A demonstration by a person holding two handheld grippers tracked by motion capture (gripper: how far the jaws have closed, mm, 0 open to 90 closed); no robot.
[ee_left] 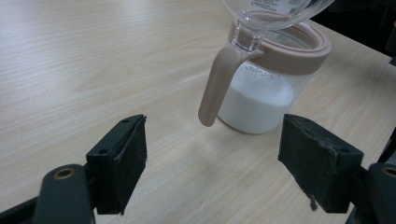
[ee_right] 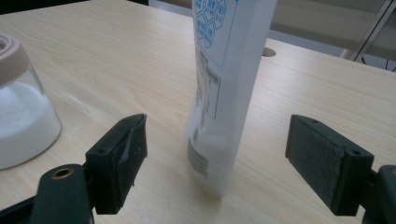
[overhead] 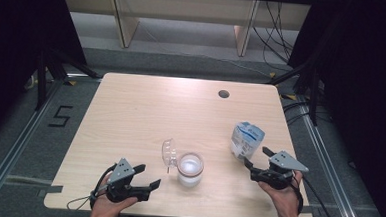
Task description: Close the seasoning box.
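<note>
A glass jar (overhead: 190,170) with a beige rim holds white powder and stands near the table's front middle; its clear hinged lid (overhead: 168,154) is flipped open to the left. In the left gripper view the jar (ee_left: 268,91) and its beige latch (ee_left: 215,86) lie just ahead of the jaws. My left gripper (overhead: 147,177) is open, a short way left of the jar. A white and blue pouch (overhead: 246,139) stands upright to the right. My right gripper (overhead: 257,158) is open just in front of the pouch (ee_right: 224,93), which stands beyond the gap between the jaws.
The light wooden table (overhead: 130,115) has a round cable hole (overhead: 224,94) at the back right. Black stands and cables (overhead: 302,84) flank the table on the floor. The jar (ee_right: 21,102) also sits at the left of the right gripper view.
</note>
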